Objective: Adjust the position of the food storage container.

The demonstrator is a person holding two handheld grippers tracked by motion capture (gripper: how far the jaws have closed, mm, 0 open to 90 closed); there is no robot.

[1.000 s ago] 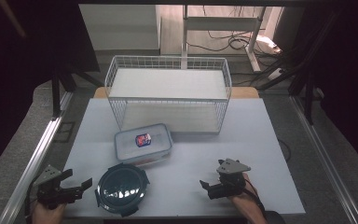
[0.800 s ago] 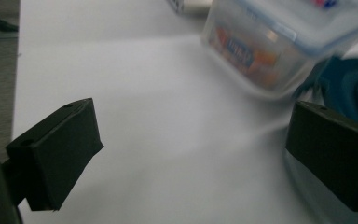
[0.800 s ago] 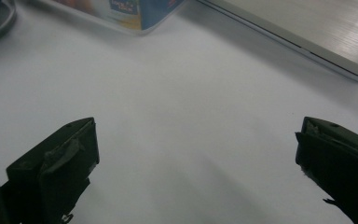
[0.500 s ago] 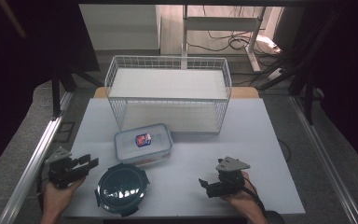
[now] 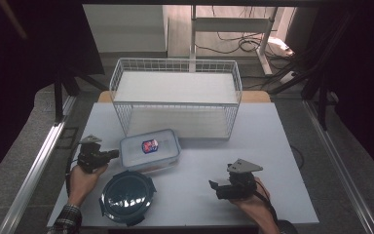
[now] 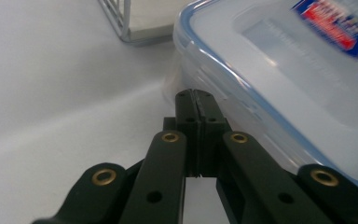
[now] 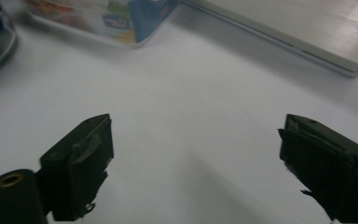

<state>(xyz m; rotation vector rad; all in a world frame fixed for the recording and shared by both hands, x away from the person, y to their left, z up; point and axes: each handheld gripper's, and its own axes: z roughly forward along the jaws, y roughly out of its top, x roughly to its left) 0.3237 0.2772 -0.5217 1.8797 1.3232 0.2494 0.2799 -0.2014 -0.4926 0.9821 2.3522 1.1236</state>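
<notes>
Dark curtains and cables ring the workspace, and a pale, matte white tabletop (image 5: 272,146) carries everything under dim light. At its far side stands a white wire basket (image 5: 175,68) with an open top; near the front left lies a round dark-blue lidded container (image 5: 125,196).

Between them, just in front of the basket, sits the thing in hand: a clear rectangular plastic food box with a blue-rimmed snap lid and a small red-and-blue label (image 5: 150,150). It looks light and stiff, with a smooth, probably slippery lid and walls; whether anything is inside cannot be told. The raised lid rim and the short ends seem the safest places to take hold (a pinch across the flat lid would likely slide off).

The left tool (image 5: 108,155) lies level at the box's left short end, tips very near or touching it; its jaws have just been closing and now meet with nothing between them, as the left gripper view shows with the box wall (image 6: 279,93) just beside them. That suggests a nudge rather than a lift.

The right tool (image 5: 218,189) rests well apart at the front right, jaws standing wide over bare tabletop, having just narrowed a little.
</notes>
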